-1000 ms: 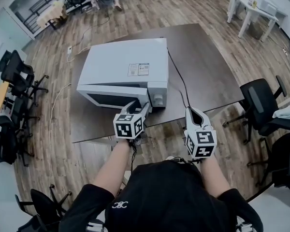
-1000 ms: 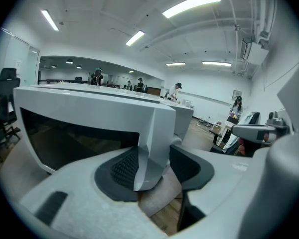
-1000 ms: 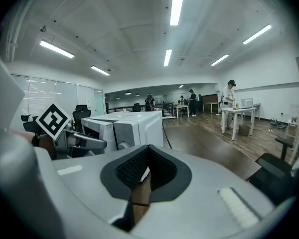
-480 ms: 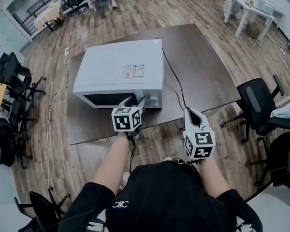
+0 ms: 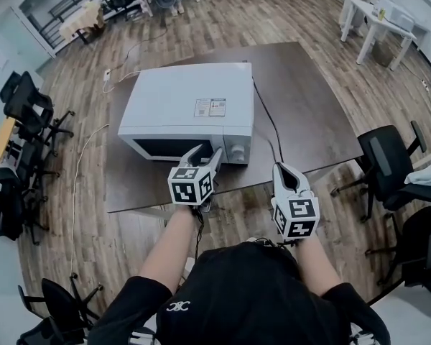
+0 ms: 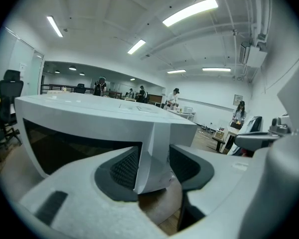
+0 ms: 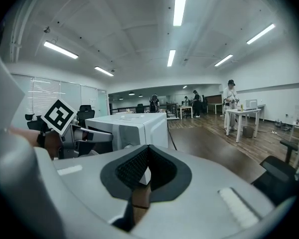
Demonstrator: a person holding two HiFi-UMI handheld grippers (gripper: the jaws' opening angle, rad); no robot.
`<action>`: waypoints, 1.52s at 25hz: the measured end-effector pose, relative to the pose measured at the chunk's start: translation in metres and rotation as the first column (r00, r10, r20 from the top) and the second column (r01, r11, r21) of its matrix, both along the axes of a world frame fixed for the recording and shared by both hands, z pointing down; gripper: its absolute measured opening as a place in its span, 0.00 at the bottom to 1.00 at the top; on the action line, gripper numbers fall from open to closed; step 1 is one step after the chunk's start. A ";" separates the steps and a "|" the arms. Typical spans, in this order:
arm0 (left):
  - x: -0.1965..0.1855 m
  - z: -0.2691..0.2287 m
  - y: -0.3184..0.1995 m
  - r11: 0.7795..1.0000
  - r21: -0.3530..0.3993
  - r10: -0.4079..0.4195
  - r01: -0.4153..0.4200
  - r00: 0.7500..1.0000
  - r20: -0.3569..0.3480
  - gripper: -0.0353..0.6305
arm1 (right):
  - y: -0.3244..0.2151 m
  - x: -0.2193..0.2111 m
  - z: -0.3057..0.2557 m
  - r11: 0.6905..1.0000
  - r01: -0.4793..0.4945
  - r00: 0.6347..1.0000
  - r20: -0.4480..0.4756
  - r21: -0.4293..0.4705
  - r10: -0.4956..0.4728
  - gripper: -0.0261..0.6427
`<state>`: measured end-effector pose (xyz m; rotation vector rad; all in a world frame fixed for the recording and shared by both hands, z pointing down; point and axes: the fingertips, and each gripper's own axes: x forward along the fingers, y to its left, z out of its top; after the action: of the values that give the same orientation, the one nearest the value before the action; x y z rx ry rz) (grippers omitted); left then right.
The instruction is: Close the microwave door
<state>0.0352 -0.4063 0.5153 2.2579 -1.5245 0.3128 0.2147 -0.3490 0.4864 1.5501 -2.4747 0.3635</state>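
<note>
Office chairs (image 5: pixel 25 106) stood left of the dark surface (image 5: pixel 309 113). On it sat the microwave (image 5: pixel 187 106), its door (image 5: pixel 169 148) flush with the front. The left gripper (image 5: pixel 205 152) was just before it, fingers wide around a white edge. A black cable (image 5: pixel 269 124) ran along the microwave's right side. The right gripper (image 5: pixel 286 169) hung over the surface's near edge, fingers together and empty.

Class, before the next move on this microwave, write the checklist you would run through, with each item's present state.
1. Microwave door flush with the front: ok, by the head view.
2. Door latched: cannot tell.
3. Left claw open, white front strip between its jaws: ok.
4. Right claw shut, empty, off the microwave: ok.
5. Cord clear of the door: ok.
</note>
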 end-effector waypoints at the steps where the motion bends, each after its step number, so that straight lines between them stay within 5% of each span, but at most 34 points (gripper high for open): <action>1: -0.005 -0.007 0.004 1.000 0.015 -0.009 0.009 1.000 -0.001 0.34 | 0.000 -0.006 -0.002 1.000 0.009 1.000 0.002 0.003 -0.009 0.05; 4: -0.026 -0.031 0.019 0.994 0.090 -0.058 0.055 0.998 0.025 0.07 | -0.003 -0.026 -0.008 0.999 0.035 0.999 0.007 0.017 -0.035 0.05; 8: -0.054 -0.059 0.041 0.984 0.161 -0.090 0.081 0.995 0.047 0.07 | -0.006 -0.057 -0.023 0.997 0.057 0.998 0.028 0.061 -0.059 0.05; 16: -0.123 -0.080 0.082 0.969 0.173 -0.185 0.176 0.982 0.036 0.07 | -0.006 -0.114 -0.044 0.991 0.101 0.989 0.104 0.083 -0.109 0.05; 24: -0.186 -0.082 0.116 0.957 0.165 -0.245 0.240 0.969 0.016 0.07 | 0.000 -0.165 -0.052 0.985 0.140 0.988 0.045 0.100 -0.145 0.05; 38: -0.218 -0.076 0.135 0.958 0.141 -0.253 0.251 0.968 -0.006 0.07 | 0.007 -0.178 -0.050 0.993 0.061 0.998 0.028 0.096 -0.064 0.05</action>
<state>-0.1825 -0.2713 0.4398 2.1325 -1.8691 0.1486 0.0366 -0.3423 0.4369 1.5088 -2.5926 0.2647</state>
